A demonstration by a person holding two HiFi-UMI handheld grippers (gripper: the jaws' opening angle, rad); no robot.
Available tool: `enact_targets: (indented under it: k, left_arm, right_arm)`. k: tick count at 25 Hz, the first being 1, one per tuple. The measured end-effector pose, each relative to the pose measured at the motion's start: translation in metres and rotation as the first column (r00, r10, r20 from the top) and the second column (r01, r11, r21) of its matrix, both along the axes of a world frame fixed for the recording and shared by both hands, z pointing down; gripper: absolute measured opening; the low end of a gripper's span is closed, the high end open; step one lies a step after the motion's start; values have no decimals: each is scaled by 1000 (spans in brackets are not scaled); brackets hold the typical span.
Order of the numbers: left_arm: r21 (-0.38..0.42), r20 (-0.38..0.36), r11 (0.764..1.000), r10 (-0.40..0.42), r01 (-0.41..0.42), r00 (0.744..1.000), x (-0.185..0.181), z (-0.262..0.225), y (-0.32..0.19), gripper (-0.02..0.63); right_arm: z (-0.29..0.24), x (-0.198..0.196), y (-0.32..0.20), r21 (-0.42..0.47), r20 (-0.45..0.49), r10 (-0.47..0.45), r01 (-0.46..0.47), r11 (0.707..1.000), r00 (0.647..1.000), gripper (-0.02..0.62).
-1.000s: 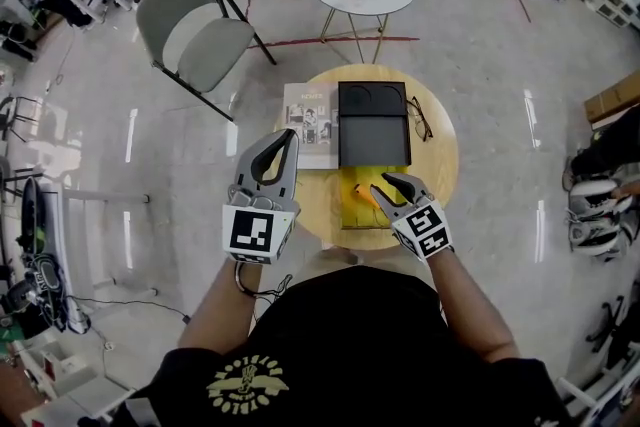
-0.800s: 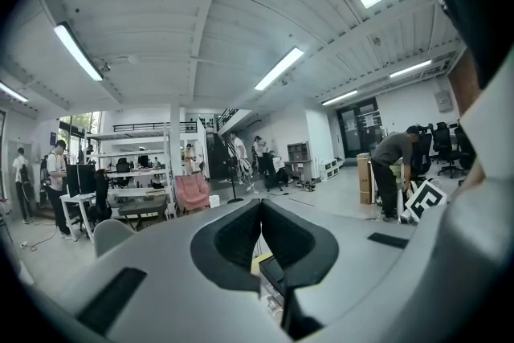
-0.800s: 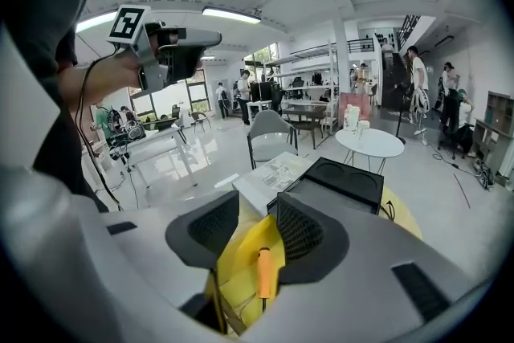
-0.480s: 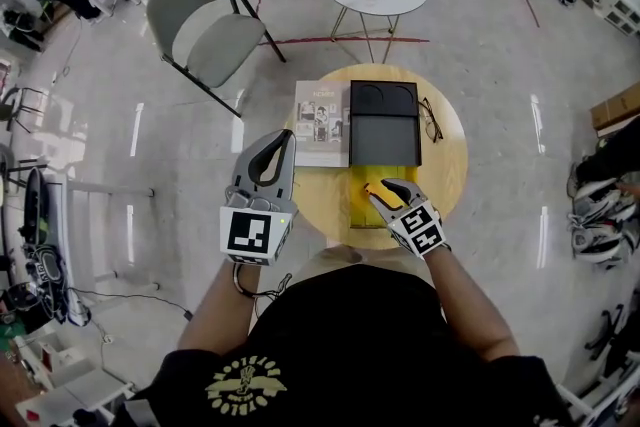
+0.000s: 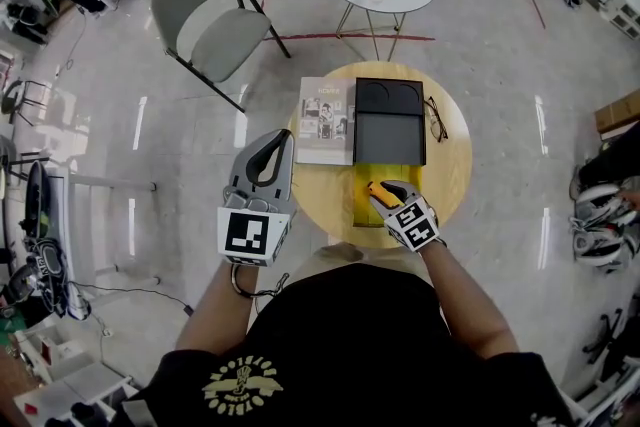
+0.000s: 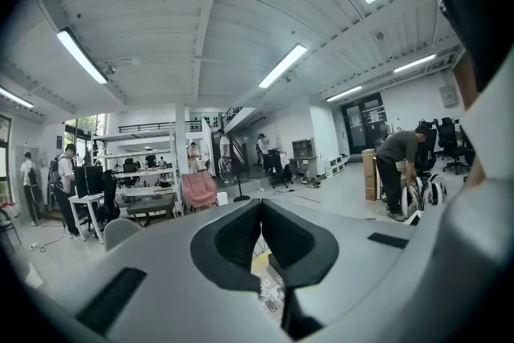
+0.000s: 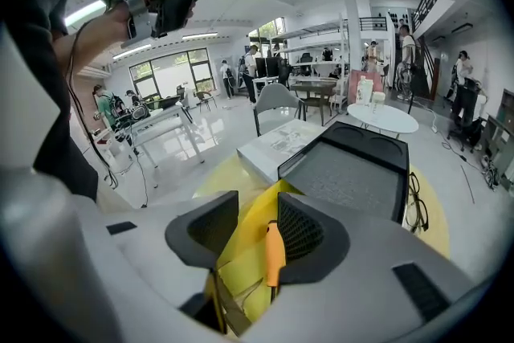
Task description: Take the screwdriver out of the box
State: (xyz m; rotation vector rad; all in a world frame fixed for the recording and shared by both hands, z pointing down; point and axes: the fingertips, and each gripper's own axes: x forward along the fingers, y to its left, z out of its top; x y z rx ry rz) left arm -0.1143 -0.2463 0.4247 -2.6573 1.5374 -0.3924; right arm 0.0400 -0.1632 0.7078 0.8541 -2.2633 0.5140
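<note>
Basically not started: screwdriver (image 7: 275,253) is in the yellow box (image 5: 362,211) on the round table (image 5: 452,177), not lifted. Right gripper (image 7: 257,222) is down over the box and its jaws have just been opening; they stand wide, the orange handle between them near one pad, not clamped. Left to do: close, lift out. Left gripper (image 5: 284,134) is off the table edge, jaws together, empty. Black tray (image 5: 390,130), booklet (image 5: 325,120) and glasses (image 5: 437,118) lie beyond the box; nothing blocks.
</note>
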Motion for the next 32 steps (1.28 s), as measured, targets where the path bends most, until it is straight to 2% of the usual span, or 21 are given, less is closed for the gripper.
enact_targets:
  k: [8, 18, 28, 32]
  left_arm:
    - [-4, 12, 1000, 3, -3, 1000, 2, 2, -4, 17]
    - [-22, 24, 1000, -5, 6, 1000, -3, 6, 0, 17]
    - [-36, 38, 999, -33, 35, 999, -16, 16, 0, 17]
    - [-36, 36, 999, -30, 31, 999, -17, 14, 0, 17]
  right_arm:
    - [46, 0, -3, -77, -46, -8, 5, 997, 999, 169]
    - [79, 6, -4, -137, -97, -12, -2, 991, 995, 169]
    - [116, 10, 1, -202, -183, -42, 4, 979, 982, 170]
    - [126, 14, 4, -215, -245, -46, -8, 977, 968, 159]
